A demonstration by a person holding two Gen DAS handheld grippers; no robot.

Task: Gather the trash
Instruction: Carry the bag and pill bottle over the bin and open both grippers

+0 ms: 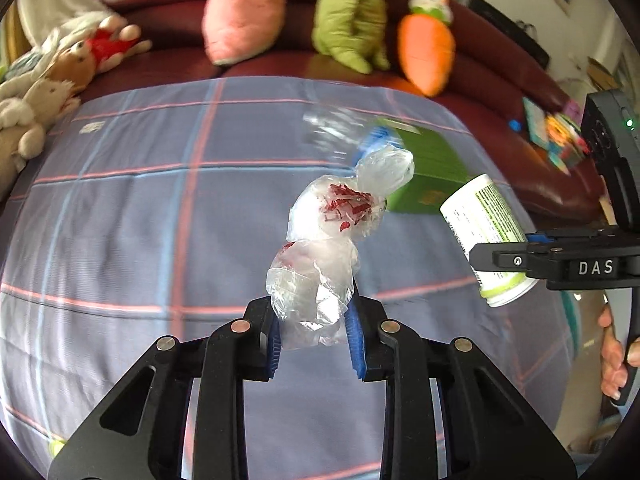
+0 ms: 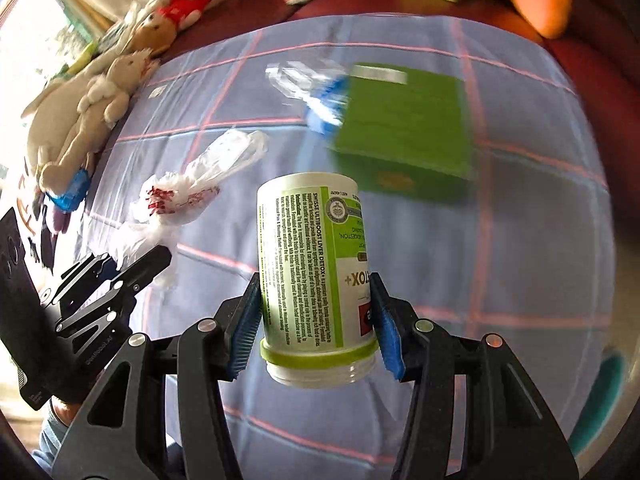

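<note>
1. Surface w/ the blue plaid cloth (image 1: 160, 208) (a low desk or a bed, can't say which), in front of a dark red sofa (image 1: 280, 64) lined w/ plush toys. No bin or trash bag is in either view, so the drop-off looks to be ahead.
2. Green box (image 2: 404, 128) lies flat on the cloth, far side. Untouched; whether it counts as trash I can't tell.
3. Clear plastic bottle w/ a blue label (image 2: 316, 92), just beside the box's left edge, prob. touching it (blurred, so the shape is a guess). It lies on the cloth, so likely left to collect.
4. White supplement jar w/ green label (image 2: 316, 276), no lid, mouth toward the camera: right claw (image 2: 316, 332) is pinching it across the body, both blue pads on it, held clear of the cloth.
5. Crumpled clear plastic bag w/ red print (image 1: 320, 264): left claw (image 1: 316, 340) is pinching its lower end, the rest sticks up and forward, off the cloth.
6. My read: two items in hand, neither dropped off; at least the bottle remains. Roughly midway.
</note>
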